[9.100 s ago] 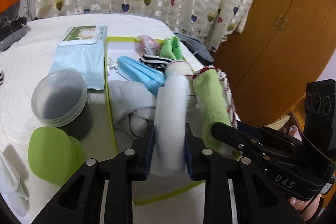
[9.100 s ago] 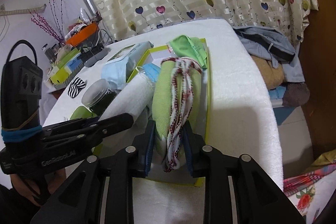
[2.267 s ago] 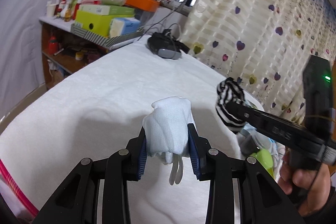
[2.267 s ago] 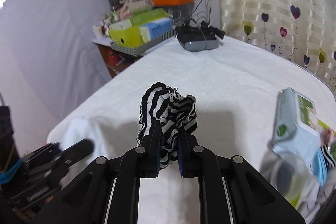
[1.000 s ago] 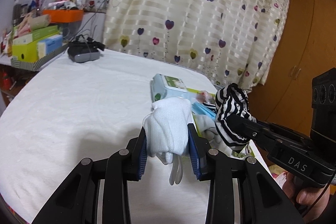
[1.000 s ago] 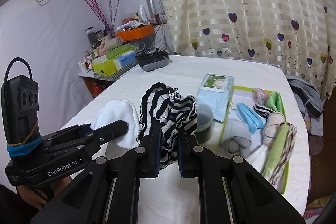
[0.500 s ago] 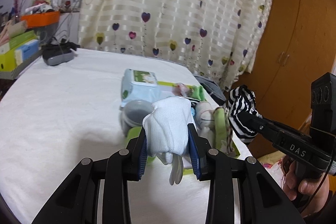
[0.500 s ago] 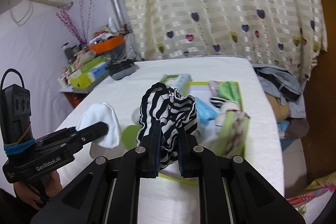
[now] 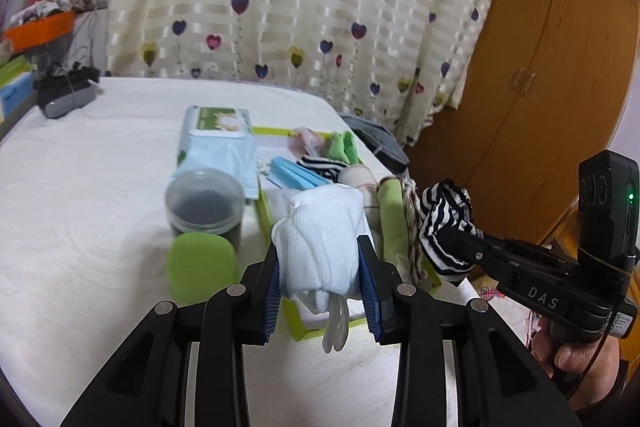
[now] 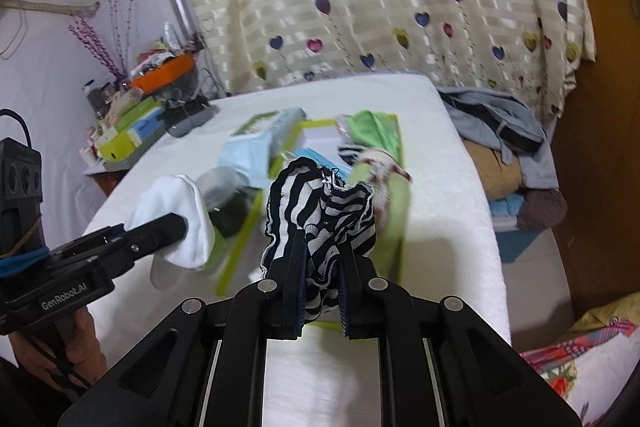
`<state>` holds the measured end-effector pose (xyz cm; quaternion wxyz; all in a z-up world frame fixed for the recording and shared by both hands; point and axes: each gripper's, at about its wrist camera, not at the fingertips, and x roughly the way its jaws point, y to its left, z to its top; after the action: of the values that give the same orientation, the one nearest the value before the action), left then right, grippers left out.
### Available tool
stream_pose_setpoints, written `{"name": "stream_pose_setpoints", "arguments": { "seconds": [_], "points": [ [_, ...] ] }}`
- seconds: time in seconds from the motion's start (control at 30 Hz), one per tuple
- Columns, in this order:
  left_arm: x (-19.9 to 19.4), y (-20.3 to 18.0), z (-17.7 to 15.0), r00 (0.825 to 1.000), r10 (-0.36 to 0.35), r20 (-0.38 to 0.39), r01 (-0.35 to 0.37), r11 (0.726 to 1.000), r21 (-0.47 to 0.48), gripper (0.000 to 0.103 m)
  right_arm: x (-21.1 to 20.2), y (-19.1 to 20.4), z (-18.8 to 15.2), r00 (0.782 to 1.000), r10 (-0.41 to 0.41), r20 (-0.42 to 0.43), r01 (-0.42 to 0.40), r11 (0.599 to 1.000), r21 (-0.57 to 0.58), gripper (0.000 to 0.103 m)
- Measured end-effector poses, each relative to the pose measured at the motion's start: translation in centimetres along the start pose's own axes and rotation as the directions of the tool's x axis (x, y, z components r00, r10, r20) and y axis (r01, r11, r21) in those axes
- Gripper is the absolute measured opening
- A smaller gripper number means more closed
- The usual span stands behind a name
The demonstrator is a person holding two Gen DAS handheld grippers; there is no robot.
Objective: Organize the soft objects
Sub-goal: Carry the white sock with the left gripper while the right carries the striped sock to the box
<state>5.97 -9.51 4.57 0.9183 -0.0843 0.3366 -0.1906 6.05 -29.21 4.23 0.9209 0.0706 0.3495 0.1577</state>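
Observation:
My left gripper (image 9: pixel 322 281) is shut on a folded white sock (image 9: pixel 324 239), held above the near end of a lime-rimmed tray (image 9: pixel 298 333). Beside it on the right, my right gripper (image 10: pixel 320 269) is shut on a bunched black-and-white striped sock (image 10: pixel 320 211). That striped sock (image 9: pixel 446 223) also shows at the right of the left wrist view, and the white sock (image 10: pixel 180 215) at the left of the right wrist view. The tray holds blue masks (image 9: pixel 296 177), a green cloth roll (image 9: pixel 394 223) and other soft pieces.
A dark lidded jar (image 9: pixel 205 205) and a green cup (image 9: pixel 200 267) stand left of the tray, with a wet-wipe pack (image 9: pixel 218 143) behind them. The white table edge (image 10: pixel 480 195) drops to clothes (image 10: pixel 496 119) on the right. A wooden wardrobe (image 9: pixel 532 67) stands beyond.
Both grippers have swung toward the tray with their socks still held; the tray, jar and cup now lie closer and more central in both views.

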Motion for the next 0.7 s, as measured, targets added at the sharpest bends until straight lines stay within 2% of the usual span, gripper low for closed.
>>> {"name": "stream_pose_setpoints", "arguments": {
  "seconds": [0.13,0.3,0.7],
  "points": [
    [2.0,-0.5,-0.2,0.999,-0.013,-0.043,0.013,1.0,0.006,0.032,1.3,-1.1,-0.6,0.999,-0.024,-0.045,0.025,1.0,0.01,0.013],
    [4.2,-1.0,-0.2,0.996,-0.017,-0.089,0.018,1.0,0.015,0.032,3.4,-1.8,-1.1,0.995,-0.014,-0.096,0.016,1.0,0.019,0.013],
    [7.3,-0.7,0.4,0.992,0.016,-0.127,-0.014,1.0,0.014,0.033,6.3,-2.2,0.8,0.996,0.027,-0.087,-0.026,1.0,0.011,0.013]
  ]
}}
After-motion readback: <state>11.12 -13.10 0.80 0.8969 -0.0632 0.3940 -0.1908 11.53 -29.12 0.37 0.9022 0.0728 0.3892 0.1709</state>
